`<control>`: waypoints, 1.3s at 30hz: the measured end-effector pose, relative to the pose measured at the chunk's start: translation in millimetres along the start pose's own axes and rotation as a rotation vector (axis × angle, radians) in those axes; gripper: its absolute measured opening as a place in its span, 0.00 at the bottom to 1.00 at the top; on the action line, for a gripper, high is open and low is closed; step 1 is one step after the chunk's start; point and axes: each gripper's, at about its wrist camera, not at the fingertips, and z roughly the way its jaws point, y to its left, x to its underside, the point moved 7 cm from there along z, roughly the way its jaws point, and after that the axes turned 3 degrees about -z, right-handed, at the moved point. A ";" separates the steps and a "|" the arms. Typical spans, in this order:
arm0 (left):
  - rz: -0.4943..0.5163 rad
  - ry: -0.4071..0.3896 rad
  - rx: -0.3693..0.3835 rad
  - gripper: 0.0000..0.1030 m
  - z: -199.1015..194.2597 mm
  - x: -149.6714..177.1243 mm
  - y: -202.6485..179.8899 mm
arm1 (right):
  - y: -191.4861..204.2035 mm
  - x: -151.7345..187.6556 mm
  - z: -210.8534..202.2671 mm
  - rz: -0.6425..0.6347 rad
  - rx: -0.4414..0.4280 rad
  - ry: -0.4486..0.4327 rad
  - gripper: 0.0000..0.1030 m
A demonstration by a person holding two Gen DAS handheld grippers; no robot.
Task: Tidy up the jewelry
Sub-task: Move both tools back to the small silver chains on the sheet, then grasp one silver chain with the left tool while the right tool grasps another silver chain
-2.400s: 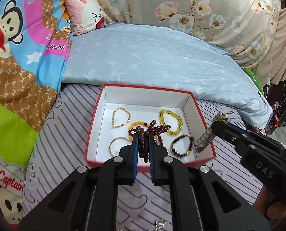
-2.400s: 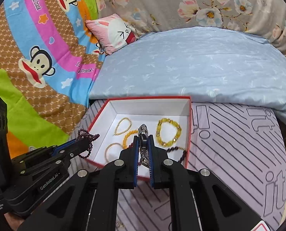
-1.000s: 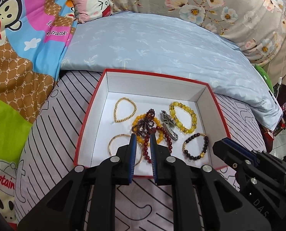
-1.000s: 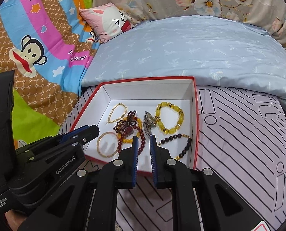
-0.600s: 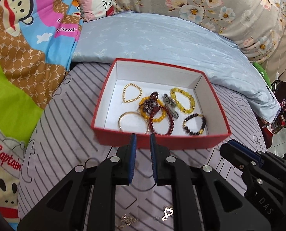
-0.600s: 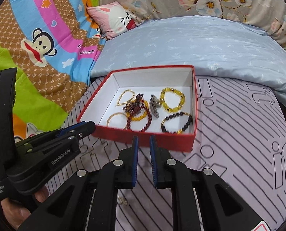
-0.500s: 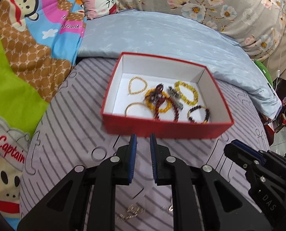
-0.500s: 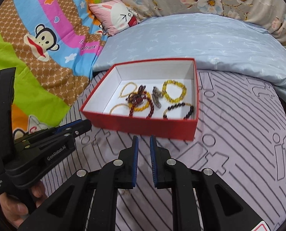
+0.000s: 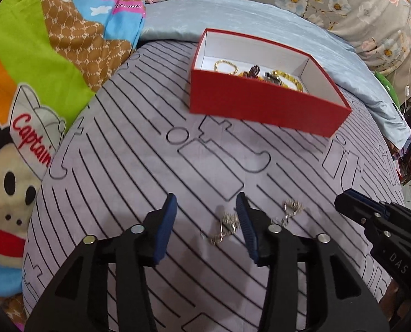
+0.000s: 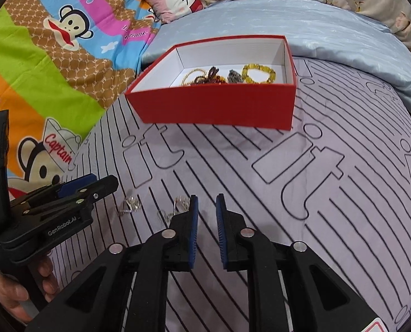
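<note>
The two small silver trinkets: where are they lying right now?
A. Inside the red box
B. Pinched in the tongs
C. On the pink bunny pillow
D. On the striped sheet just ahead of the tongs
D. Both silver trinkets lie on the striped sheet, outside the red box, with nothing pinched in the opening left tongs.

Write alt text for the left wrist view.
The left hand-held gripper, jaws opening and empty, hangs over a striped lilac cover with two small silver earrings lying by its right finger. Beyond stands a red box holding bracelets; the right hand-held gripper enters at the right edge.
</note>
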 end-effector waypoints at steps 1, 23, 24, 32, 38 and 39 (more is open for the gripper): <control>0.008 0.004 0.001 0.47 0.1 5.3 -0.7 | -0.2 2.4 -0.5 0.001 0.002 0.001 0.27; 0.087 -0.014 -0.027 0.15 22.0 22.1 -13.3 | 10.3 20.0 16.8 -0.024 -0.002 0.050 0.28; 0.080 -0.011 -0.020 0.15 22.0 21.6 -12.4 | 11.8 19.7 18.5 -0.026 -0.005 0.051 0.28; 0.053 0.003 0.005 0.14 22.5 20.9 -10.2 | 24.1 14.9 33.8 -0.052 -0.021 0.067 0.28; 0.050 0.002 0.006 0.14 23.1 20.4 -9.0 | 27.1 12.2 42.9 -0.057 -0.022 0.065 0.28; 0.051 0.001 0.005 0.14 23.3 20.2 -9.2 | 27.9 11.2 44.1 -0.061 -0.019 0.063 0.28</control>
